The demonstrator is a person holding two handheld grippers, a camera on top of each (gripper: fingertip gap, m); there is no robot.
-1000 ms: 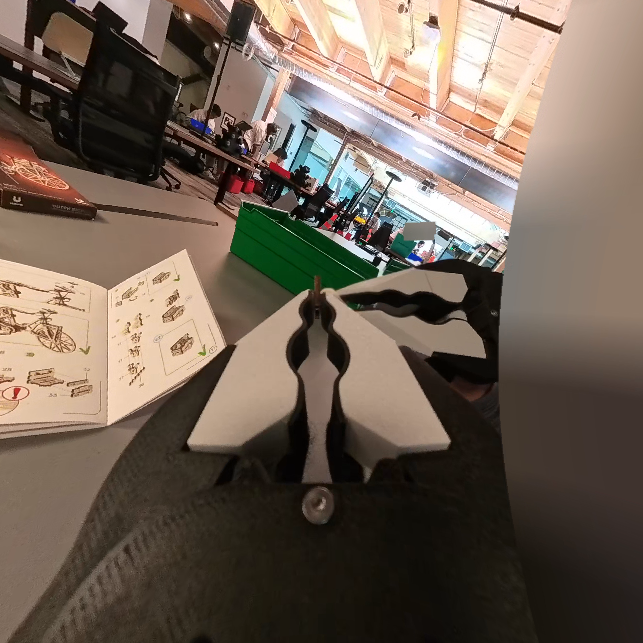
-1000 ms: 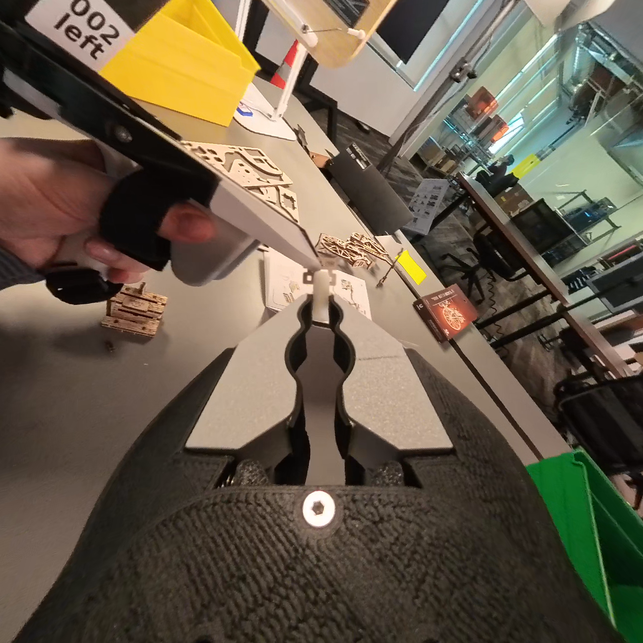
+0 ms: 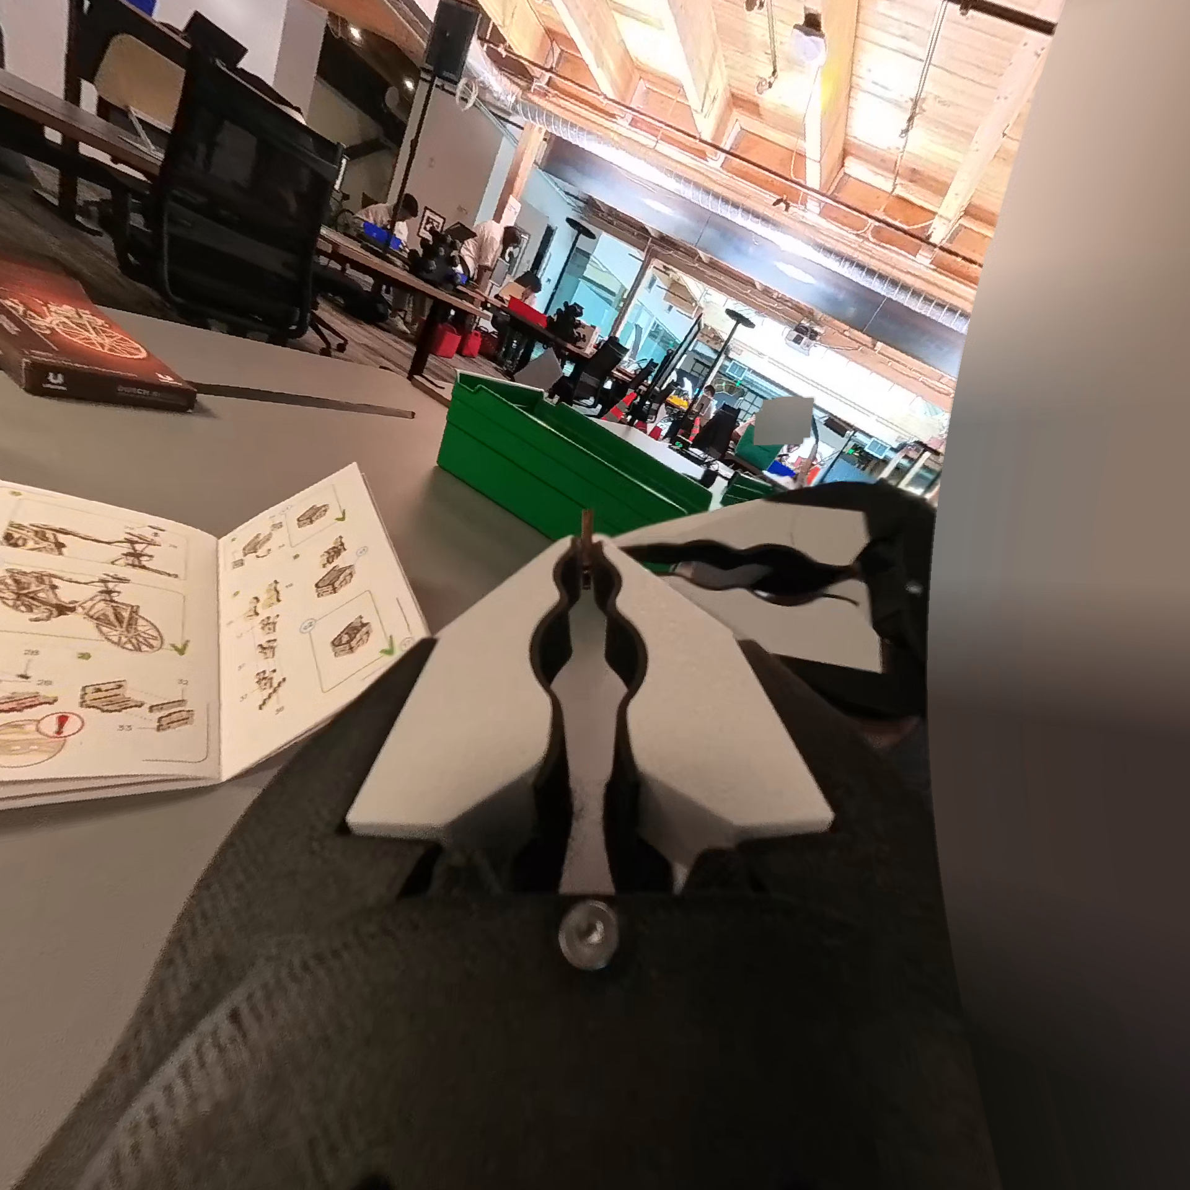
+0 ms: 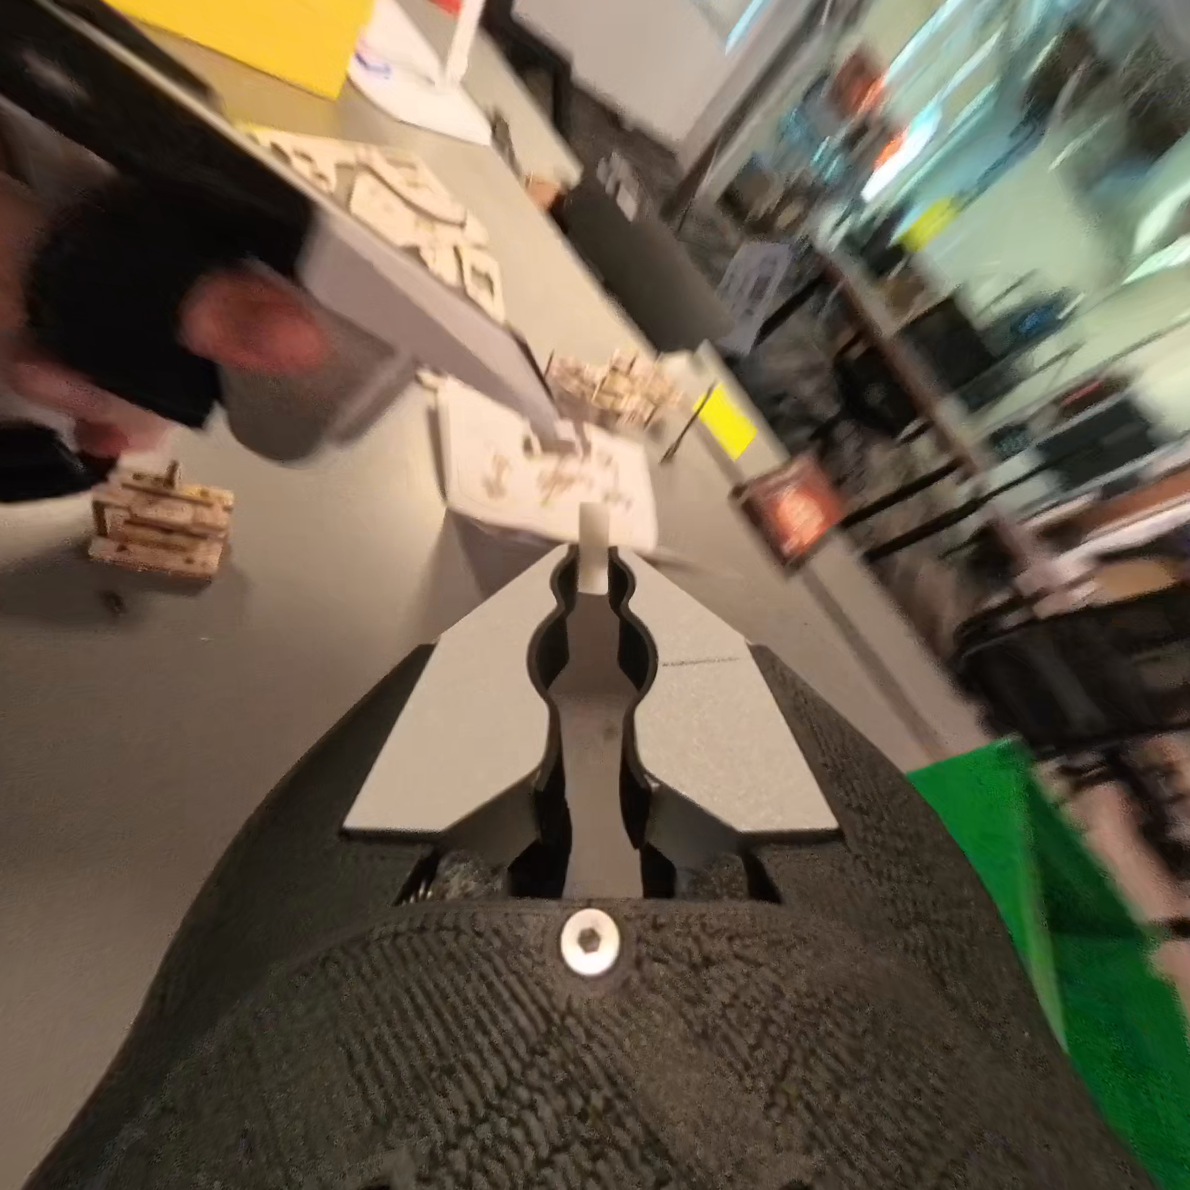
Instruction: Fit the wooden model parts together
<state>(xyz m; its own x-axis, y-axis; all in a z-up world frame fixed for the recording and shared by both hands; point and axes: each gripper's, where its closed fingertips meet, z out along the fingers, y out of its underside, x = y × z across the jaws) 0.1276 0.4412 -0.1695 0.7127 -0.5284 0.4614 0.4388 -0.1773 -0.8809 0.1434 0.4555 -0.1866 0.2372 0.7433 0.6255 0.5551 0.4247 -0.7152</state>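
left claw pressed together on a thin wooden piece, edge-on, poking past the tips. right claw pinching a pale peg, upright between the tips; that view is motion-blurred. the two claws sit close, tips apart. beyond: open instruction booklet flat on the grey table, small wooden crate assembly by the left hand, green bins at the table's far edge, dark kit box toward the far left.
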